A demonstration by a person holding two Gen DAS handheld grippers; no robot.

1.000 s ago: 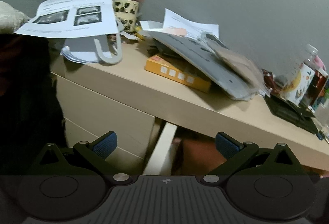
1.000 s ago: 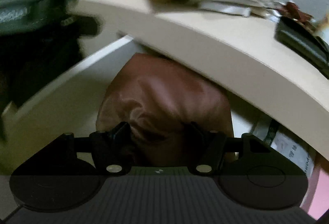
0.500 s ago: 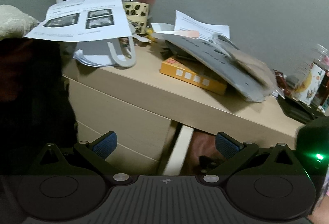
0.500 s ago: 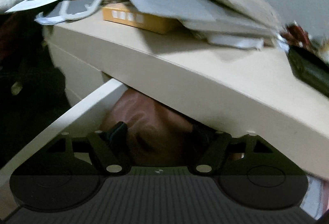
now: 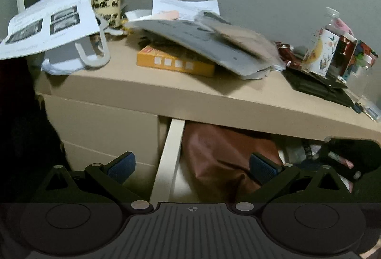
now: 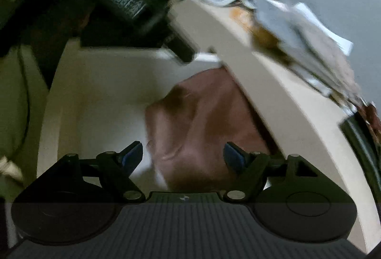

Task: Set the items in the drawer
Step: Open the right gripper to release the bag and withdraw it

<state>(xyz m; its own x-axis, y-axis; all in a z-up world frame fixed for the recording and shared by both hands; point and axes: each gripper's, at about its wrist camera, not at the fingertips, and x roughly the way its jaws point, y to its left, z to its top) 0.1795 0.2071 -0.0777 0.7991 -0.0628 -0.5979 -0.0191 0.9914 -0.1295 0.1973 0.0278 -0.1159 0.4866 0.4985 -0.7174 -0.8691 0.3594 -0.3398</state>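
Brown bag [image 6: 200,121] lay inside the open drawer [image 6: 100,82], partly tucked under the dresser top [image 5: 214,97]. Above it hung the right gripper [image 6: 183,155], fingers spread and holding nothing. At the drawer's side wall, the left gripper [image 5: 193,165] was likewise wide apart and empty.

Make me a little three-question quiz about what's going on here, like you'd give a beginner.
1. True or false: the brown leather bag lies inside the open drawer.
2. Which item lies on the dresser top under the grey folder?
A. an orange box
B. a red shoe
C. a green bottle
3. Fill in: both the left gripper and the right gripper are ____.

Key
1. True.
2. A, the orange box.
3. Open; nothing sits between either pair of jaws.
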